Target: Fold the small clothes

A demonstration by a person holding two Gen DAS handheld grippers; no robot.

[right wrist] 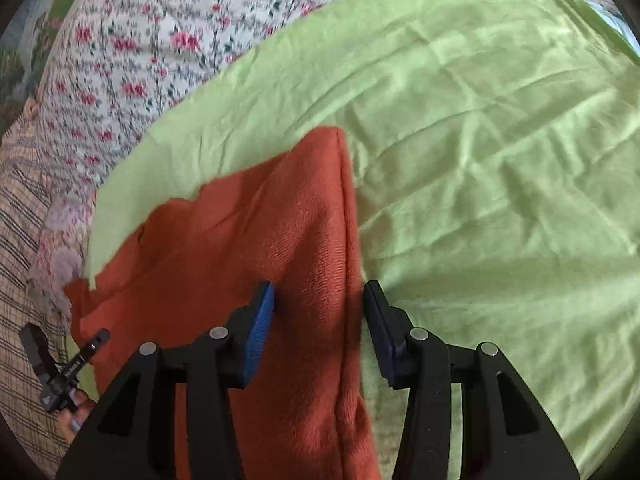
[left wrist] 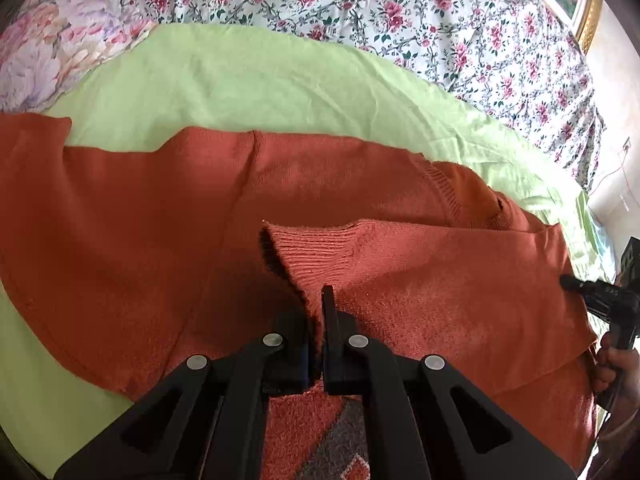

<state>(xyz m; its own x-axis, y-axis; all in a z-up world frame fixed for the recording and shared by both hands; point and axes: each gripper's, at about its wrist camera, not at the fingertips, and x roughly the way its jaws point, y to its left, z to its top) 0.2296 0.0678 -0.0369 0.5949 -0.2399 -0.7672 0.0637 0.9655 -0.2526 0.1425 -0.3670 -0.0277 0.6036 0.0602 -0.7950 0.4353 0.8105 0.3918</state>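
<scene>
Under everything you have the bed, covered by a floral sheet (left wrist: 440, 20) with pink roses, and over that a light green cloth (left wrist: 240, 80) spread fairly flat with shallow creases. On the green cloth lies the rust-orange sweater (left wrist: 140, 208), laid broadly across your left view, its body spread flat and its ribbed neckline (left wrist: 452, 188) showing toward the right. One sleeve (left wrist: 420, 264) is brought across the body, its ribbed cuff (left wrist: 312, 248) pointing left (a grey patterned patch shows on the knit close under your left tool). Your left tool (left wrist: 316, 320) is pinched narrow on the cuff end of that sleeve, the knit caught between its fingers. In the right view a folded side of the sweater (right wrist: 288, 240) runs away from you, its edge resting on the green cloth. Your right tool (right wrist: 318, 312) stands wide, holding nothing, its blue-padded finger (right wrist: 260, 332) over the knit and the other finger over the green cloth just beside the sweater's edge.
</scene>
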